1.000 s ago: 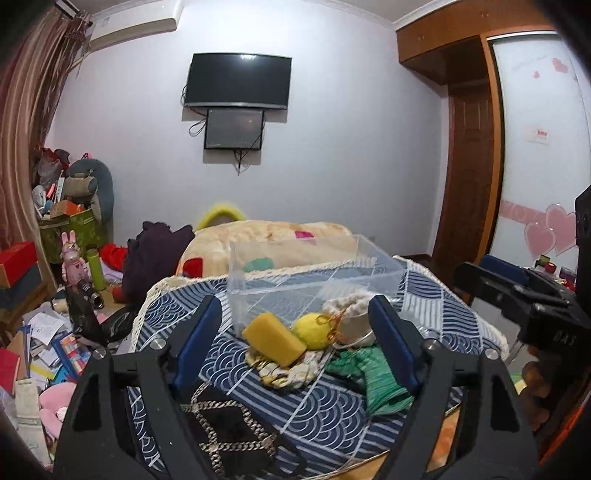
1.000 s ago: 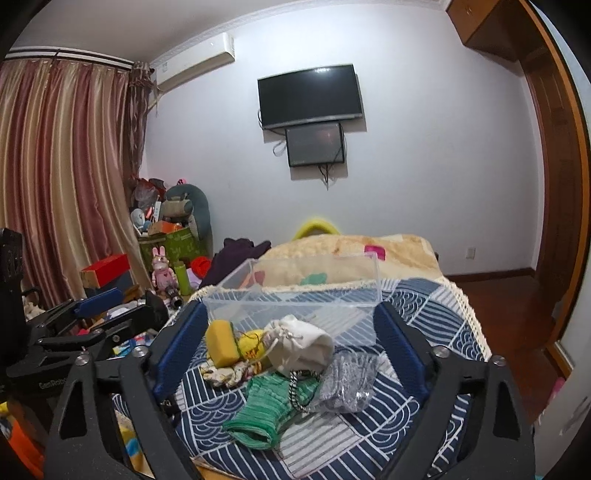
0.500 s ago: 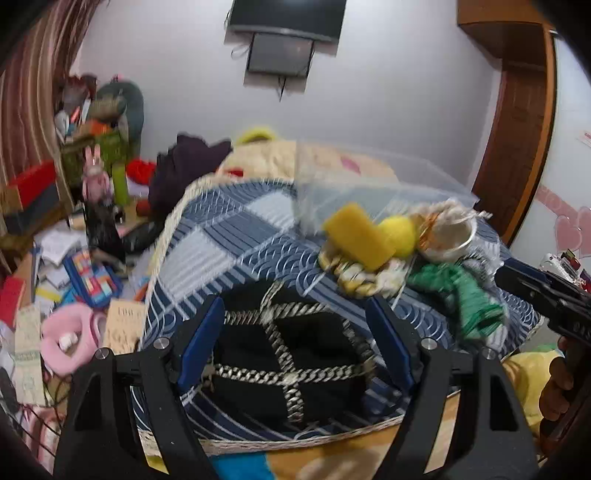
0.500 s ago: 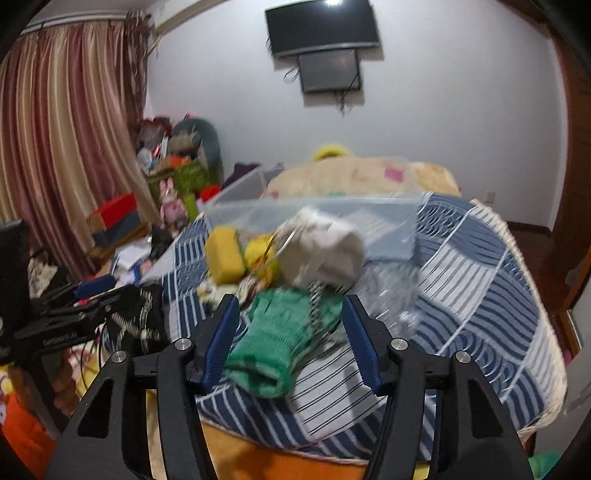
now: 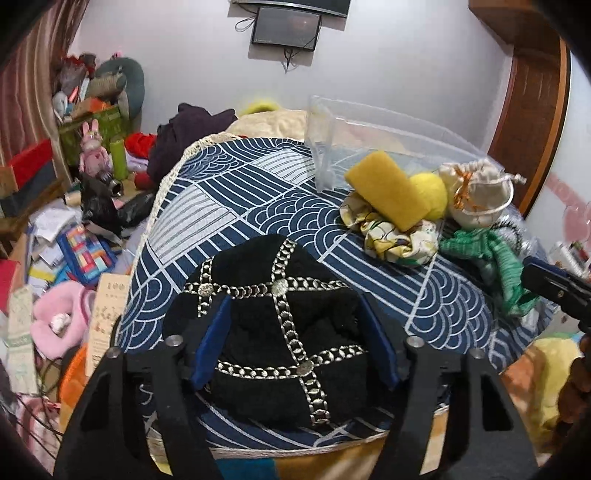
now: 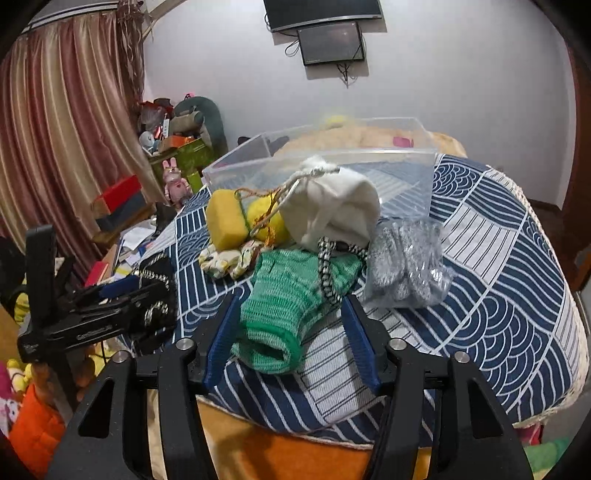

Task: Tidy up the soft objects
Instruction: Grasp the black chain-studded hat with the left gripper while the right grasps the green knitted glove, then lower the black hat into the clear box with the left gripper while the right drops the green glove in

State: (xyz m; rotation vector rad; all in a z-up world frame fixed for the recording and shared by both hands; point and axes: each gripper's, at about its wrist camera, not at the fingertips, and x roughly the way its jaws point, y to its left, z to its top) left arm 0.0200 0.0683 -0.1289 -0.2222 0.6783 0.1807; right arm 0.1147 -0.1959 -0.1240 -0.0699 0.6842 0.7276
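Counted on the patterned cloth [image 6: 498, 258]: 1 clear plastic bin [image 6: 332, 162], 1 black chain-trimmed pouch [image 5: 280, 332], 1 yellow sponge block [image 5: 386, 190], 1 yellow ball [image 5: 430, 194], 1 cream drawstring bag [image 6: 332, 210], 1 floral scrunchie [image 5: 391, 238], 1 green knit item [image 6: 284, 306], 1 silver sparkly item in a clear bag [image 6: 406, 266], 1 black-and-white cord [image 6: 327, 273]. 2 grippers are seen: left gripper [image 5: 295, 347], right gripper [image 6: 290, 339]. On the wall, 2 screens are counted: TV [image 6: 321, 13] and smaller monitor [image 6: 330, 42]. 1 pink rabbit toy [image 5: 92, 147] is noted approx. at the far left.

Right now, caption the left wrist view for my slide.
Left gripper straddles a black chain-trimmed hat, jaws open, on the patterned bedspread.
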